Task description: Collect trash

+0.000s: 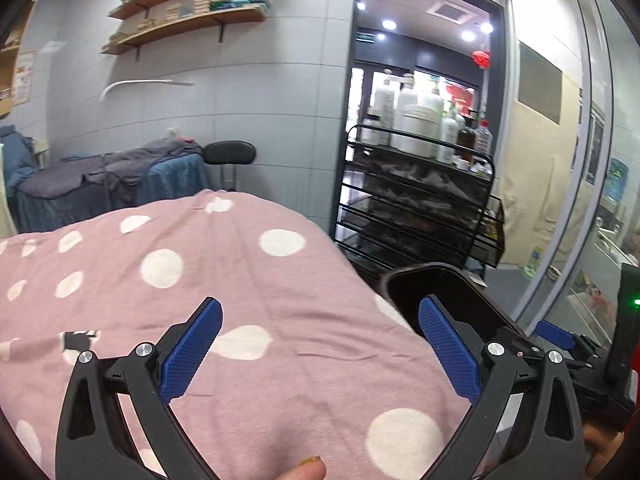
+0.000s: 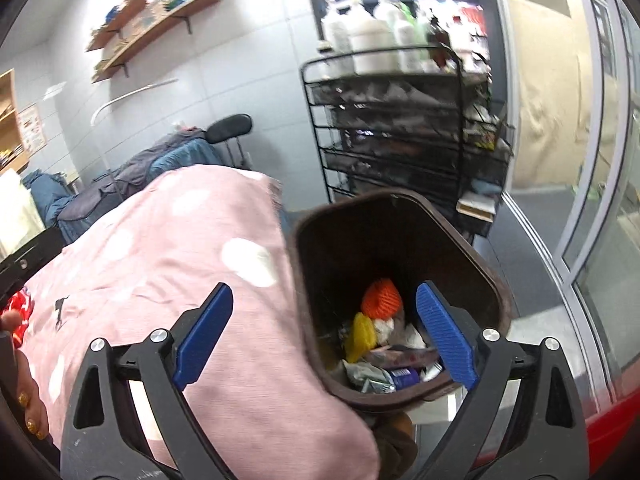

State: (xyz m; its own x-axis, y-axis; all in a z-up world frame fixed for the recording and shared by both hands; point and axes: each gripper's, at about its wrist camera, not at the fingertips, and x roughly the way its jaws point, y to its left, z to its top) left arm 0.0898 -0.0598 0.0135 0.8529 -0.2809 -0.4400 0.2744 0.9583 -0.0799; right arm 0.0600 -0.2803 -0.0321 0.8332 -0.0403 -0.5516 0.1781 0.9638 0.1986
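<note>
Pink dotted bedding (image 2: 168,280) lies just beside brown trash bin (image 2: 400,248).

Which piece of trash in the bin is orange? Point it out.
The round orange netted ball lying on the trash inside the brown bin. Beside it, the crumpled wrapper is yellow; the rest is pale or grey.

A massage or beauty salon: draped treatment beds (image 1: 104,176), lotion-bottle cart (image 1: 416,184), stocked shelves (image 1: 188,20).
</note>
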